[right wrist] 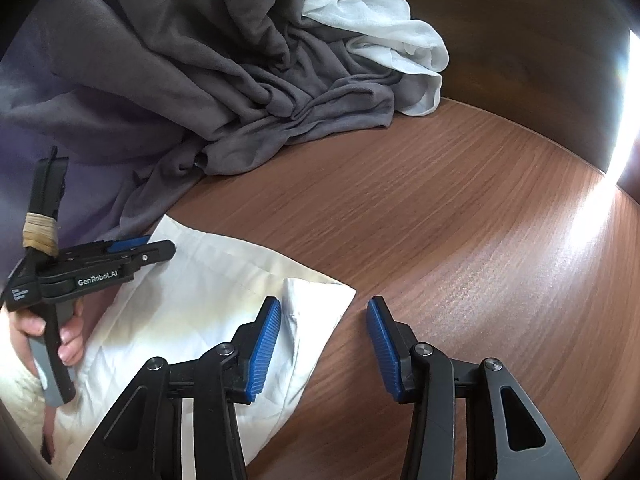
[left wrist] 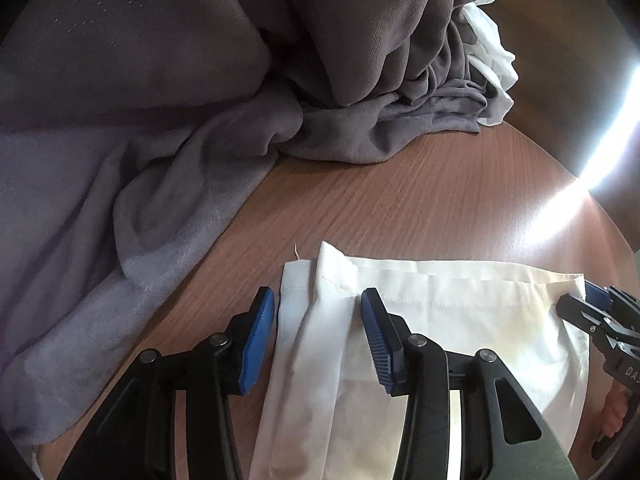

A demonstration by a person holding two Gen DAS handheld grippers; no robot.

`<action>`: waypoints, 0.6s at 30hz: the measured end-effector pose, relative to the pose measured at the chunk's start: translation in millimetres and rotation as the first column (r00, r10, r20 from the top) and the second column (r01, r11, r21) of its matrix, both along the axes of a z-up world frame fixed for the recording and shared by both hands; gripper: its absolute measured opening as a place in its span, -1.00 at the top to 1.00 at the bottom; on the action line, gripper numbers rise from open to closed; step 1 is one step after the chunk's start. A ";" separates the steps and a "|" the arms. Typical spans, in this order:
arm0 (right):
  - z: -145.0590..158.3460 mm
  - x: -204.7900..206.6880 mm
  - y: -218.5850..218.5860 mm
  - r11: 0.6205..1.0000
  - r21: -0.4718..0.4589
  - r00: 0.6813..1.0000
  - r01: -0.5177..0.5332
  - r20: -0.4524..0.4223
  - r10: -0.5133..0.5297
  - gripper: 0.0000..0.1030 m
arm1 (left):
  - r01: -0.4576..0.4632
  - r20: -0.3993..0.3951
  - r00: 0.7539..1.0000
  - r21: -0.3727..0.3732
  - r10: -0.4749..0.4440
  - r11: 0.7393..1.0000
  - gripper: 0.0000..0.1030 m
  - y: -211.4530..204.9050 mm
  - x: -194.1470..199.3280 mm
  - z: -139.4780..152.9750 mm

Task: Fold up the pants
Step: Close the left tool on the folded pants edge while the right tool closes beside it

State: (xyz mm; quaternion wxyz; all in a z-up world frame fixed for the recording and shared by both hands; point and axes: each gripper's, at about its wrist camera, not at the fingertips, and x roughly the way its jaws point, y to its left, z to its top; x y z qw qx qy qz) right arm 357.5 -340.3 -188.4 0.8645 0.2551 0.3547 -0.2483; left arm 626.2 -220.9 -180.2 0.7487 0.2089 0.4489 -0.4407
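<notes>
White pants [left wrist: 460, 320] lie flat on the wooden table [left wrist: 400, 200], hemmed end toward the far side; they also show in the right wrist view [right wrist: 192, 300]. My left gripper [left wrist: 318, 320] is open, its blue pads straddling the pants' left edge near the hem, low over the cloth. My right gripper [right wrist: 324, 332] is open, its left pad over the pants' right corner and its right pad over bare wood. The right gripper also shows at the right edge of the left wrist view [left wrist: 600, 312]. The left gripper also shows in the right wrist view [right wrist: 140, 250].
A heap of grey fabric [left wrist: 160, 120] covers the left and far side of the table, also in the right wrist view [right wrist: 200, 80]. A crumpled white cloth [right wrist: 392, 52] lies behind it. Bright glare [right wrist: 580, 240] falls on the wood at the right.
</notes>
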 end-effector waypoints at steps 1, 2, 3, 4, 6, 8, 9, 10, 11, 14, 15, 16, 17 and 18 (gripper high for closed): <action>-0.2 0.4 0.1 1.000 -0.006 1.000 -0.006 0.003 0.006 0.19 | 0.002 0.003 1.000 -0.003 -0.002 1.000 0.13 0.3 -0.1 -0.3; -1.2 0.7 0.1 1.000 -0.012 1.000 -0.012 0.007 0.012 0.21 | 0.002 0.001 1.000 -0.008 -0.002 1.000 0.14 1.2 0.3 -0.5; -1.7 1.4 0.1 1.000 -0.017 1.000 -0.014 0.009 0.014 0.22 | 0.003 0.000 1.000 -0.013 -0.003 1.000 0.23 2.0 0.5 -0.4; -2.2 2.2 0.2 1.000 -0.023 1.000 -0.017 0.011 0.017 0.24 | 0.008 0.000 1.000 -0.021 -0.008 1.000 0.31 3.1 0.9 -0.4; -3.0 3.6 -0.7 1.000 -0.024 1.000 -0.017 0.013 0.017 0.25 | 0.013 -0.007 1.000 -0.027 -0.013 1.000 0.48 5.6 2.2 -0.1; -4.0 5.1 -0.6 1.000 -0.024 1.000 -0.019 0.016 0.019 0.35 | 0.021 -0.025 0.999 -0.037 -0.022 0.999 0.61 7.0 3.9 -0.1; -4.8 5.8 0.2 0.999 -0.029 1.000 -0.022 0.016 0.023 0.37 | 0.026 -0.037 0.999 -0.042 -0.028 0.999 0.68 7.6 4.3 -0.1; -5.4 6.6 1.0 0.999 -0.037 1.000 -0.025 0.015 0.025 0.48 | 0.035 -0.041 0.998 -0.044 -0.037 0.998 0.70 7.7 3.9 -0.2; -6.1 7.5 0.8 0.999 -0.036 0.999 -0.028 0.014 0.029 0.53 | 0.042 -0.037 0.998 -0.044 -0.044 0.998 0.73 7.5 3.0 -0.2; -8.0 7.3 -3.3 0.999 -0.023 0.999 -0.029 0.020 0.029 0.72 | 0.058 -0.031 0.998 -0.049 -0.060 0.997 0.79 5.8 -0.4 0.7; -8.3 7.3 -4.4 0.999 -0.024 0.999 -0.036 0.019 0.037 0.74 | 0.062 -0.029 0.998 -0.058 -0.063 0.996 0.80 5.8 -1.8 1.9; -7.6 7.1 -4.7 0.999 -0.029 0.999 -0.041 0.019 0.042 0.77 | 0.065 -0.026 0.997 -0.064 -0.067 0.996 0.80 4.7 -3.4 3.3; -6.7 6.7 -5.3 0.999 -0.029 0.999 -0.043 0.018 0.044 0.80 | 0.068 -0.016 0.998 -0.068 -0.069 0.995 0.80 4.0 -5.3 5.6; -4.6 5.5 -5.9 0.999 -0.029 0.999 -0.044 0.022 0.044 0.81 | 0.072 -0.009 0.997 -0.076 -0.073 0.994 0.80 1.2 -7.5 8.5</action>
